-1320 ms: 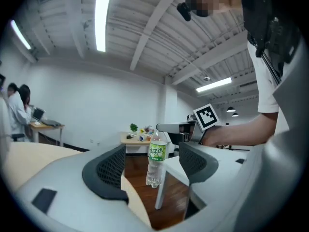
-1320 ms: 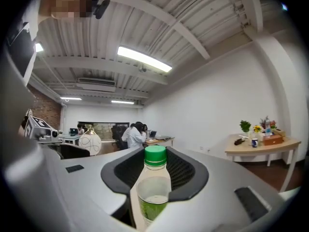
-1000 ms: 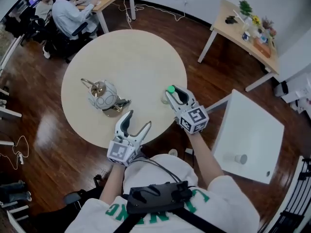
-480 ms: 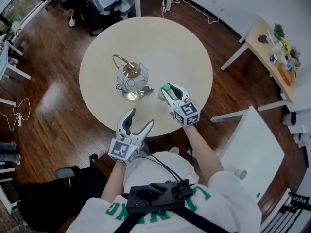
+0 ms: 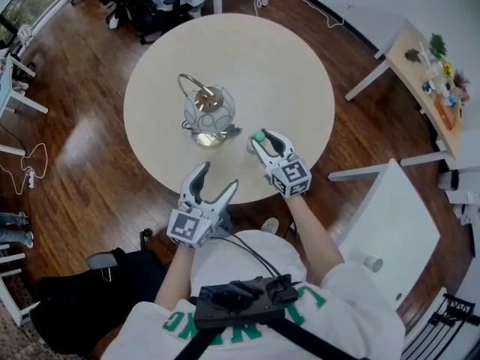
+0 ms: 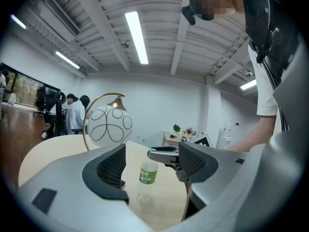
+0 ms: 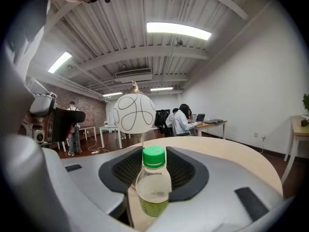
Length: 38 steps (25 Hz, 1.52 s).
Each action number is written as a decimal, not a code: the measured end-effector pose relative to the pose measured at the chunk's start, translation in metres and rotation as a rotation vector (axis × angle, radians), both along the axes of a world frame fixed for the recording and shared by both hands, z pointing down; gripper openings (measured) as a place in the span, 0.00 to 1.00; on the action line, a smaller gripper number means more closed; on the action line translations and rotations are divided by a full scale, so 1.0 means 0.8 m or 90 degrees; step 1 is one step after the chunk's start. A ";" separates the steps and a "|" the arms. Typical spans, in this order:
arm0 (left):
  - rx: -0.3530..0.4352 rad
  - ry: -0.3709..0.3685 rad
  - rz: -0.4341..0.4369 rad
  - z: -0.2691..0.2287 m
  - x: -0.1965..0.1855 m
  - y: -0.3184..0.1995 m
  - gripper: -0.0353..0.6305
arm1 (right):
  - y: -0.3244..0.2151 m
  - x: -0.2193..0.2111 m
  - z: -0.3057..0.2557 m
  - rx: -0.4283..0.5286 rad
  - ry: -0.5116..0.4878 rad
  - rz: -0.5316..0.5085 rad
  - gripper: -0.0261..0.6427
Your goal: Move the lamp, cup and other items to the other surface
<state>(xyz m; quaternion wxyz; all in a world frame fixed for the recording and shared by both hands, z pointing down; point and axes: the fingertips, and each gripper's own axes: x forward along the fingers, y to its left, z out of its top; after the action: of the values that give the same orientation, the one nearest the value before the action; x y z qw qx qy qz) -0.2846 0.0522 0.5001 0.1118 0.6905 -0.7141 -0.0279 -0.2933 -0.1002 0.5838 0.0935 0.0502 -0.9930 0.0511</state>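
A globe lamp (image 5: 206,115) with a brass arc stands on the round beige table (image 5: 262,58). To its right a clear bottle (image 5: 256,142) with a green cap stands on the table. My right gripper (image 5: 260,138) holds it at the neck, its pads against the bottle (image 7: 153,187), and its jaws are opening. The lamp (image 7: 134,112) rises behind it. My left gripper (image 5: 216,177) hangs open and empty at the table's near edge. The left gripper view looks past its jaws at the bottle (image 6: 147,175) and the lamp (image 6: 110,124).
A white square table (image 5: 390,216) stands to the right with a small cup (image 5: 371,262) on it. A wooden side table (image 5: 420,66) with small items stands at the far right. People sit at desks beyond the round table. The floor is dark wood.
The head view has swung, so the round table now sits nearer the centre. My right gripper stays at the bottle beside the lamp. The left gripper has stayed open.
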 end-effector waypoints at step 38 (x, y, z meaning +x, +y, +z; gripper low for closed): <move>0.118 -0.082 0.335 -0.042 0.296 -0.201 0.54 | -0.041 0.569 -0.110 0.073 -0.091 0.731 0.55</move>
<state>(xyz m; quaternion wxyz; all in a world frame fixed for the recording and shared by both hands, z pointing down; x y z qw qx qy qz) -0.0480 -0.1086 0.4667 0.0061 0.8598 -0.5102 -0.0191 0.1619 -0.1334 0.4957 -0.0196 0.5822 -0.8117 0.0434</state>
